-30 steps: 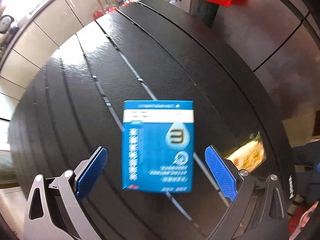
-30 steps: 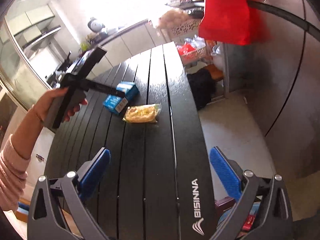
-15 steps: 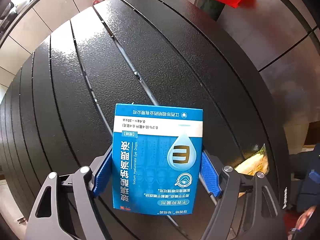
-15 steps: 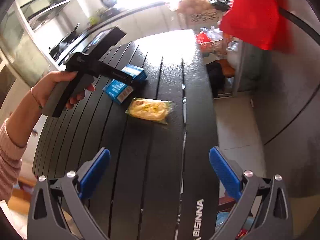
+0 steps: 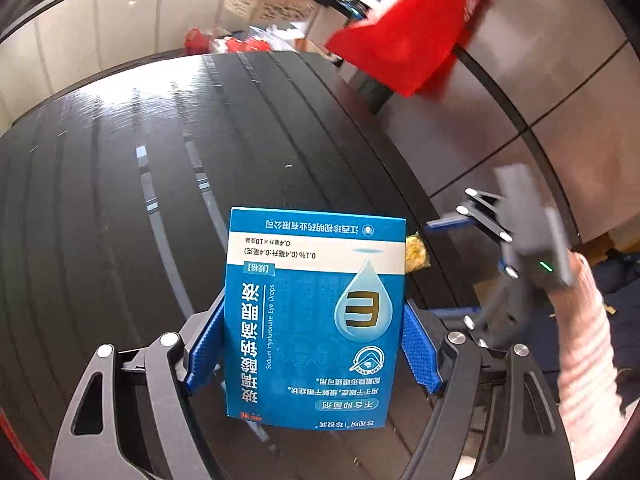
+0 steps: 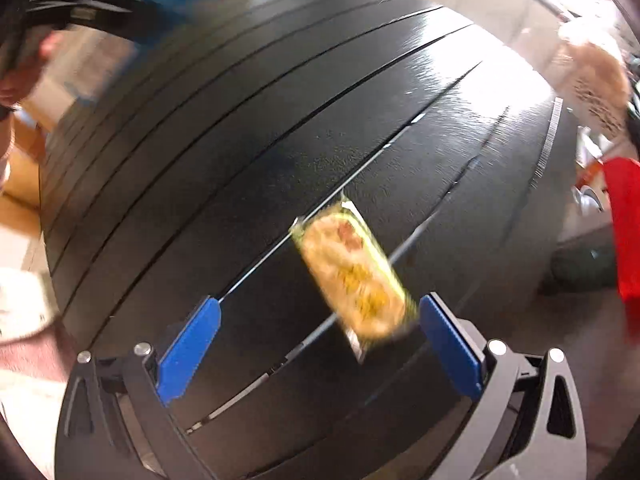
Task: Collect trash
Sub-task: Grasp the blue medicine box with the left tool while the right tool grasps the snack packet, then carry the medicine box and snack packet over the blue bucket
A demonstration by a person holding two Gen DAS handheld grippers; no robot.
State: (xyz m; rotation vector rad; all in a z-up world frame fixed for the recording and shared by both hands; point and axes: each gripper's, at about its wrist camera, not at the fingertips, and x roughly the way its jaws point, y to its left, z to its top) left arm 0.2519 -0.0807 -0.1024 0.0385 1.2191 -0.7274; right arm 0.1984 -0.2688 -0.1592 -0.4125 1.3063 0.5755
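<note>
The left gripper [image 5: 314, 344] is clamping the blue eye-drops box [image 5: 316, 316] between both blue pads, holding it above the black slatted table [image 5: 120, 220]. The right gripper [image 6: 320, 344] is hanging with its fingers spread wide over the table, the yellow snack packet [image 6: 352, 276] lying flat between them toward its 1 o'clock, beside the right pad; contact is unclear. A red bag [image 5: 412, 28] is hanging at 1 o'clock beyond the table's far edge.

Yellow snack packet [image 6: 354, 276] between parted jaws
</note>
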